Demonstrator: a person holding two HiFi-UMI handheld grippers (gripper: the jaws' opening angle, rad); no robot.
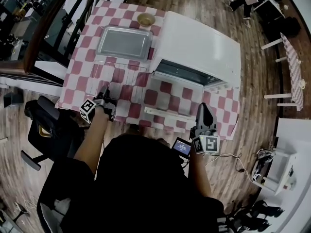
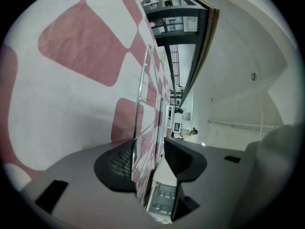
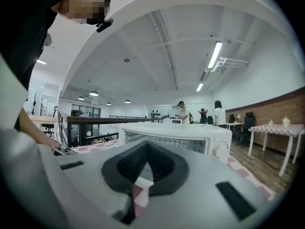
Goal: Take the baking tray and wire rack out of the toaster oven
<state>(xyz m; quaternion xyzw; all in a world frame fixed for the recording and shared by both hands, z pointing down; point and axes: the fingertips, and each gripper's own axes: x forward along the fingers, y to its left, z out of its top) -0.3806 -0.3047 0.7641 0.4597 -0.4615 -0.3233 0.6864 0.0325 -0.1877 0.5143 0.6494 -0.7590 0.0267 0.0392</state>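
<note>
The silver baking tray (image 1: 124,42) lies flat on the checkered table (image 1: 82,47), left of the white toaster oven (image 1: 204,45). Nearer to me the thin wire rack (image 1: 119,72) rests on the cloth. My left gripper (image 1: 106,101) is at the rack's near edge. In the left gripper view the rack's rim wire (image 2: 141,80) runs between the parted jaws of that gripper (image 2: 147,149), close to one pad, with a gap showing. The oven door (image 1: 167,111) hangs open. My right gripper (image 1: 203,108) is in front of it, shut and empty (image 3: 147,147), facing the oven (image 3: 176,135).
A small tan bowl (image 1: 146,19) stands behind the tray. A black chair (image 1: 43,130) is at the table's left corner. A railing (image 1: 48,28) runs along the left. People stand far off in the room (image 3: 183,112).
</note>
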